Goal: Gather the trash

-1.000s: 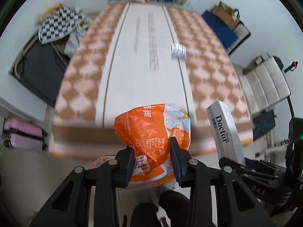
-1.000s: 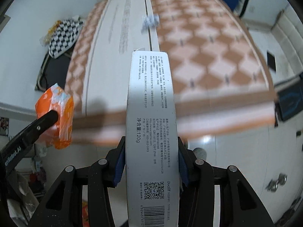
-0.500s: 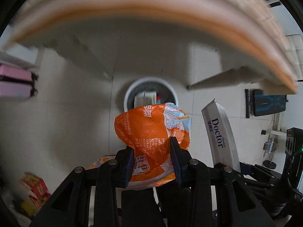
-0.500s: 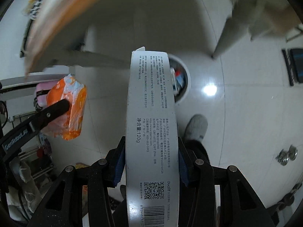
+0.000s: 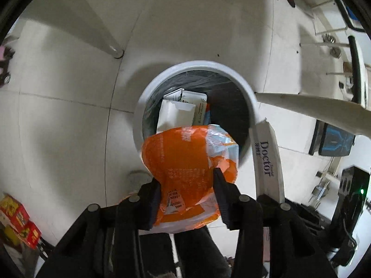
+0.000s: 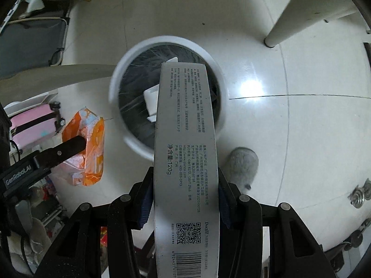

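My left gripper [image 5: 186,181] is shut on a crumpled orange snack wrapper [image 5: 185,157] and holds it above the near rim of a round white trash bin [image 5: 251,97] lined with a black bag. White cartons lie inside the bin. My right gripper [image 6: 185,185] is shut on a long white "Doctor" toothpaste box [image 6: 185,143], whose far end hangs over the bin [image 6: 220,74]. The box also shows in the left wrist view [image 5: 266,159], and the wrapper in the right wrist view [image 6: 89,143], to the left of the bin.
White table legs [image 5: 99,23] [image 6: 301,16] stand on the tiled floor around the bin. A pink suitcase [image 6: 32,125] and a dark folded cot [image 6: 30,44] are to the left. Red boxes [image 5: 16,220] sit on the floor. A grey slipper [image 6: 242,162] is near the bin.
Both grippers have swung down from the table top to the floor and closed in on the trash bin, which is now larger and right below the wrapper and box. Both grips are unchanged.
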The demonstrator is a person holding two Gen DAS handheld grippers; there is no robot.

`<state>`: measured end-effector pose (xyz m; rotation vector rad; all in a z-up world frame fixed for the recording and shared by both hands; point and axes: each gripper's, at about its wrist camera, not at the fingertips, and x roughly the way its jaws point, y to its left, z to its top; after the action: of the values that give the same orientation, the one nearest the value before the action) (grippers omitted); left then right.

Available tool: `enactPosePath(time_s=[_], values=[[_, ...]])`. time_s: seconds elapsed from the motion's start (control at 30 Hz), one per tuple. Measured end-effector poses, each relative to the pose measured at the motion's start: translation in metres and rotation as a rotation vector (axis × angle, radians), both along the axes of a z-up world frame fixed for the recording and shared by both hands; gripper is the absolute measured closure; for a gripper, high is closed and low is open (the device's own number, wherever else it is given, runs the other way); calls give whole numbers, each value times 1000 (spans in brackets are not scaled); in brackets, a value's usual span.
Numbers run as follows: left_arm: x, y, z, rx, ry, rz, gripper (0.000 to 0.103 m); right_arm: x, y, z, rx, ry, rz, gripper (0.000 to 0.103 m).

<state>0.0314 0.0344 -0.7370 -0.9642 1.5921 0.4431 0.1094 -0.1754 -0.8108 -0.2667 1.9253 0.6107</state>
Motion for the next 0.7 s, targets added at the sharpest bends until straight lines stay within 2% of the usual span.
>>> enactPosePath(time_s=[0.03, 0.1, 0.17, 0.2, 0.27, 0.33, 0.37, 0.4, 0.43, 0.57, 0.7], values=[[2, 1, -7, -4, -2, -11, 60, 2, 6, -12, -8, 0, 5, 53], [3, 5, -18, -13, -1, -35, 51, 1, 16, -31, -15, 3, 13, 53], [1, 9, -23, -13, 3, -46, 31, 2, 22, -46, -23, -4, 21, 53], [0, 11, -25, -5, 14, -48, 26, 4, 29, -50, -27, -1, 23, 52], [-3, 15, -25, 16, 26, -59, 9, 4, 34, -57, -31, -11, 14, 52], [-8, 19, -23, 63, 41, -71, 7, 3, 39, -61, -41, -15, 18, 49], [-11, 21, -23, 81, 41, -69, 7, 4, 40, -62, -50, -14, 14, 29], [-15, 22, -18, 101, 44, -66, 7, 7, 40, -62, -46, -16, 4, 4], [-17, 22, -12, 133, 48, -69, 7, 8, 40, -59, -35, -25, -6, 0], [-28, 16, 20, 254, 38, -73, 7, 9, 34, -31, -26, -110, -6, 0], [-38, 2, 58, 268, 14, -82, 7, 4, 26, 18, -36, -183, -1, 0]])
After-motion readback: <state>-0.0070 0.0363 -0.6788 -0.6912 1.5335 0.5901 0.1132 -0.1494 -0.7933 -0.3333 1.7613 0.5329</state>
